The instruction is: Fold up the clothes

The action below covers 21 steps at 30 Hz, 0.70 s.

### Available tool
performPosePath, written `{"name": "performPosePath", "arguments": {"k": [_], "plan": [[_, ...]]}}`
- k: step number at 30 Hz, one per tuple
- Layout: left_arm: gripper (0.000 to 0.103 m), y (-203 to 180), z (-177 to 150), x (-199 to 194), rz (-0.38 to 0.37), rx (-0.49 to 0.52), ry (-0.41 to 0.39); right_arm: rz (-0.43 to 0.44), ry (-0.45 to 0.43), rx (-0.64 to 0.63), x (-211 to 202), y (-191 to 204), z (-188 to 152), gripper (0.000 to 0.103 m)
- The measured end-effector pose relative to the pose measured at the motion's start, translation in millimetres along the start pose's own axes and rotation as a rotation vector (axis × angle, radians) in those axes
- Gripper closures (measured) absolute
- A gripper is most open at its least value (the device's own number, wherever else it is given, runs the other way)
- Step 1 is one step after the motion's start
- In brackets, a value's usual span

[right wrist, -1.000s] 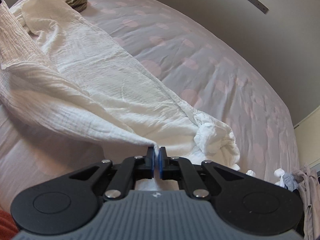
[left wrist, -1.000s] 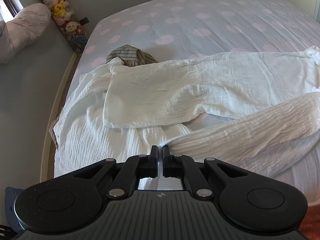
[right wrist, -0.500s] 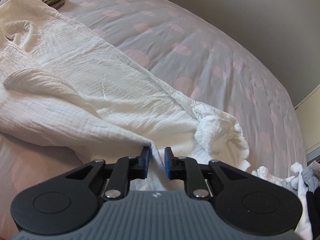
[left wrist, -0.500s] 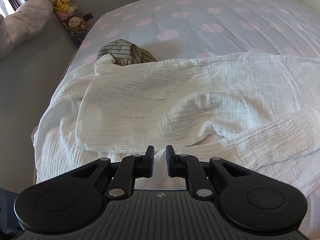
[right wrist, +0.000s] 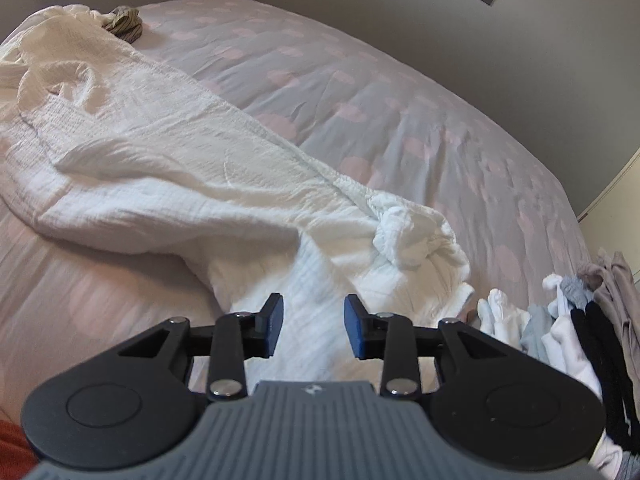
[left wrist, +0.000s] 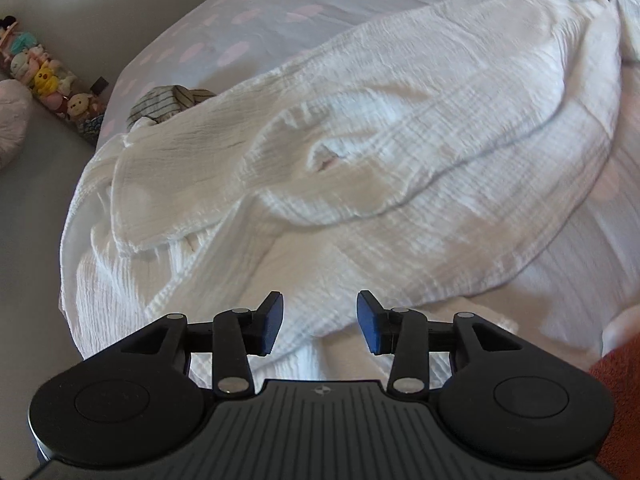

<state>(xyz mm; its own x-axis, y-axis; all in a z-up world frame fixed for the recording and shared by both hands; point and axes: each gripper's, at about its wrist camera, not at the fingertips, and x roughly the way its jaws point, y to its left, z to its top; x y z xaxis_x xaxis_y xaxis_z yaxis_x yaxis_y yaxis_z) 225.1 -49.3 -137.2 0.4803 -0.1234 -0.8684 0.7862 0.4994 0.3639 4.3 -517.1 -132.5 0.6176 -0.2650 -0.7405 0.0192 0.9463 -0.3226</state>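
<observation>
Left wrist view, near field: the left gripper [left wrist: 319, 322] hovers just above the white garment [left wrist: 360, 168], its blue-padded fingers [left wrist: 270, 322] spread wide with nothing between them. The crinkled white cloth lies in loose, overlapping layers across the bed [left wrist: 280, 4], one long fold running from lower left toward the upper right. Parts of the cloth are blurred. Behind the garment's far-left edge a striped garment [left wrist: 168, 102] sits bunched on the polka-dot cover, touching the white cloth. Farther left, beside the bed, a row of plush toys [left wrist: 44, 80] lines the wall.

Right wrist view, near field: the right gripper [right wrist: 314, 328] also stands wide apart and empty — its fingers [right wrist: 274, 326] poised over the near end of the white garment [right wrist: 180, 168]. Just beyond, on the right, the cloth gathers into a knotted bunch [right wrist: 404, 236]. To the right of the gripper lies a pile of small laundry [right wrist: 560, 320] — white, grey and black pieces. The garment stretches away diagonally to the upper left, where the striped garment [right wrist: 126, 24] rests at its far end.
</observation>
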Motion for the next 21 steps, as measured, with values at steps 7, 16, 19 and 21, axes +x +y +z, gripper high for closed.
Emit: {"name": "performPosePath", "arguments": {"k": [7,16,19,21], "plan": [[0.064,-19.6,0.0,15.9,-0.017,0.007,0.015,0.068,0.120,-0.132,-17.2,10.5,-38.8,0.061],[0.093,-23.9,9.3,18.0,-0.026,-0.065,0.001,0.103,0.221,-0.272,28.3,39.5,-41.2,0.058],[0.097,-12.3,12.7,1.4,-0.031,-0.142,-0.034,0.056,0.245,-0.336,50.9,49.2,-38.9,0.062],[0.098,0.9,14.1,-13.9,-0.032,-0.205,-0.063,0.026,0.253,-0.361,57.8,50.4,-39.1,0.083]]}}
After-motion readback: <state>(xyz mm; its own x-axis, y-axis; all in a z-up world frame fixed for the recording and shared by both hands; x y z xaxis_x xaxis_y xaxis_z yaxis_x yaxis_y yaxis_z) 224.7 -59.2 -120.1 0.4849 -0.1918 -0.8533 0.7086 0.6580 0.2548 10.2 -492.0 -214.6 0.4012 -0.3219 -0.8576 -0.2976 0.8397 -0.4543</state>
